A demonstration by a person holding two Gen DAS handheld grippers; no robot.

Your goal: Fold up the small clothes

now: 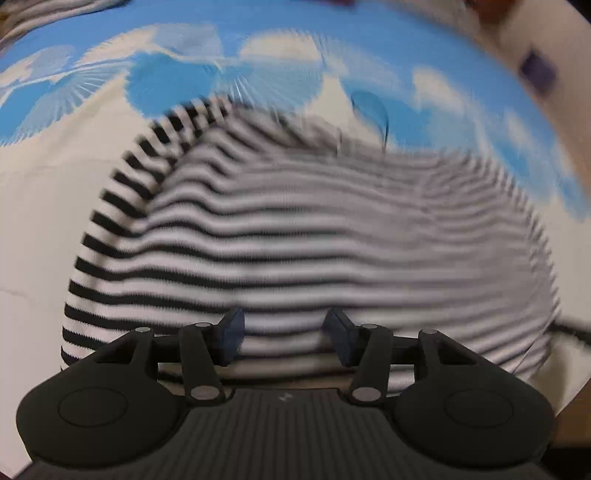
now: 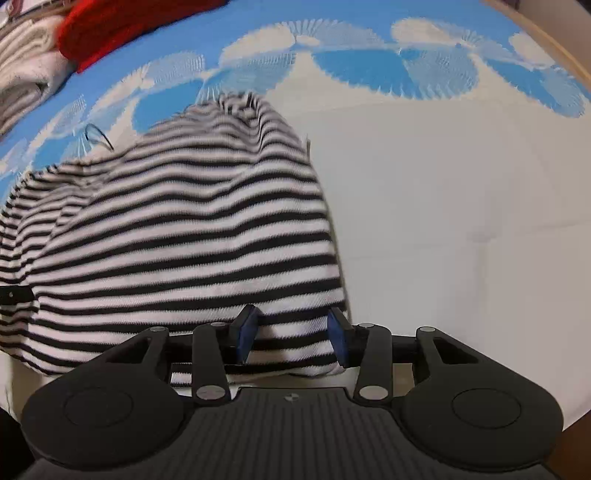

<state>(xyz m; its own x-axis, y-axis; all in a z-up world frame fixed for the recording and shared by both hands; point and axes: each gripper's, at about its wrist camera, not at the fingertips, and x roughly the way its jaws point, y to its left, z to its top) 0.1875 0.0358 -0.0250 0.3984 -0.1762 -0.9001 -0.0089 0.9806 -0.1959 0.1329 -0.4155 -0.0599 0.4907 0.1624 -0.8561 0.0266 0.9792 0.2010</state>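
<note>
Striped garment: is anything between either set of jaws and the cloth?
Nothing visible. The striped garment lies on the blue-and-white sheet, directly under the left gripper and the right gripper. Both sets of jaws stand apart above bare striped cloth, gripping nothing. The red cloth lies far off.

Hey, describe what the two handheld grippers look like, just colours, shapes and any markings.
Both look alike. The left gripper and right gripper are matte black, with a ribbed body flanked by two round discs, hinged link arms with silver pins, and two dark blue pads at the fingertips. A small pale logo sits on the ribbed body. No sleeves or hands show.
</note>
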